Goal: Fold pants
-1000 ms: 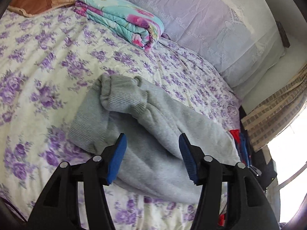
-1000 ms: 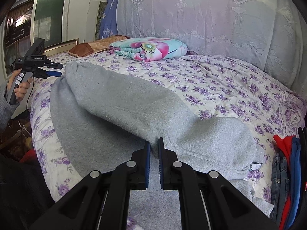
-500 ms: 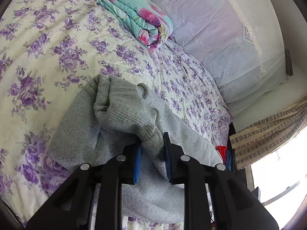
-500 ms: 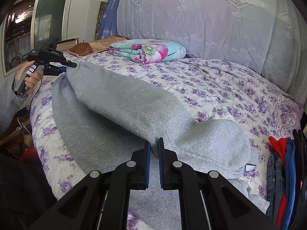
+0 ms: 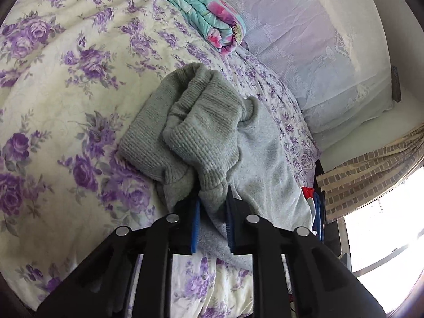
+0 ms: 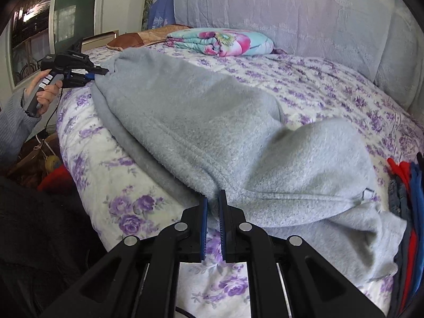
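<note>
Grey fleece pants point(image 6: 201, 122) lie lengthwise along the near edge of a bed with a purple-flowered sheet point(image 6: 331, 84). In the left wrist view my left gripper point(image 5: 212, 201) is shut on the pants' leg end, just behind the ribbed cuffs point(image 5: 204, 132), which bunch up ahead of the fingers. In the right wrist view my right gripper point(image 6: 212, 204) is shut on the pants' near edge, close to the waist part point(image 6: 331, 164). My left gripper also shows at the far left point(image 6: 99, 72), held in a hand and pinching the leg end.
A folded turquoise floral quilt point(image 6: 222, 42) lies near the lilac headboard cover point(image 6: 278, 5). A brown pillow point(image 6: 132, 38) sits beside it. A stack of red, blue and denim clothes point(image 6: 408, 196) stands at the bed's right edge. A curtain point(image 5: 365, 169) and bright window are at right.
My left gripper went from open over the pant leg to shut on it and has lifted the cuff end. My right gripper stays shut, and the pants have shifted with it.
</note>
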### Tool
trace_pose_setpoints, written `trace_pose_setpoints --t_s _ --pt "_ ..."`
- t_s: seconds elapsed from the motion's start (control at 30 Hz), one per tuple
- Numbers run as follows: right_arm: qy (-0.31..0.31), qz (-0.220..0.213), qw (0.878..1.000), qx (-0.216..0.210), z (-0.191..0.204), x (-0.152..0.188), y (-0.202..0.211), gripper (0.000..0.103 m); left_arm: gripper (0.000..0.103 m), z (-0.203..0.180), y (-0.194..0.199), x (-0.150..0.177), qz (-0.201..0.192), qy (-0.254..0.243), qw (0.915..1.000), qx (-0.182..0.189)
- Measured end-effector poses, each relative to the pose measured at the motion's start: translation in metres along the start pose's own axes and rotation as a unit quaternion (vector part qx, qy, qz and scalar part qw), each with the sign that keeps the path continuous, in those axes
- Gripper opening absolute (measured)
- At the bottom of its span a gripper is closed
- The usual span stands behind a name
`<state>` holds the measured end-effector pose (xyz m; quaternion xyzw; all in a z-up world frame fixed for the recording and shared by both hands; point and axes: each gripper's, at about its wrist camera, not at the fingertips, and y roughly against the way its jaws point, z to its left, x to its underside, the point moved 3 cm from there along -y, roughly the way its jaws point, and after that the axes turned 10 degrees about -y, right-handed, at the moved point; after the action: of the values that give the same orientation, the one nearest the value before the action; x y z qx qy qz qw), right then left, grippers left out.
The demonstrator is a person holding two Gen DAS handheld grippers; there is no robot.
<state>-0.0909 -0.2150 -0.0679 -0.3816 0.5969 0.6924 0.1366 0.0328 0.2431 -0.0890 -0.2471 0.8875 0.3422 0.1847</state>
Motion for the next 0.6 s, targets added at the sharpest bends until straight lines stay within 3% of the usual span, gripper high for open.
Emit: trace_pose_setpoints --t_s 0.13,0.3,0.37,0.47,0.6 --pt "-0.010 -0.001 1.000 -0.004 0.001 0.004 -0.002 0.009 0.018 -0.020 0.024 0.001 -0.017 -0.032 0.9991 -0.024" --pt "-0.018 -0.001 1.000 -0.005 -0.001 0.007 -0.005 0.009 0.018 -0.068 0.036 0.001 -0.043 -0.118 0.9895 -0.072" --pt "-0.023 -0.003 1.000 -0.006 -0.002 0.008 -0.005 0.009 0.018 -0.075 0.045 -0.003 -0.061 -0.122 0.9871 -0.083" --pt "-0.026 -0.005 1.000 -0.005 -0.002 0.010 -0.007 0.010 0.015 -0.074 0.051 -0.010 -0.078 -0.105 0.9894 -0.063" --pt "-0.021 -0.005 1.000 0.004 0.002 0.009 -0.009 0.011 0.015 -0.094 0.019 -0.011 -0.045 -0.134 0.9890 -0.041"
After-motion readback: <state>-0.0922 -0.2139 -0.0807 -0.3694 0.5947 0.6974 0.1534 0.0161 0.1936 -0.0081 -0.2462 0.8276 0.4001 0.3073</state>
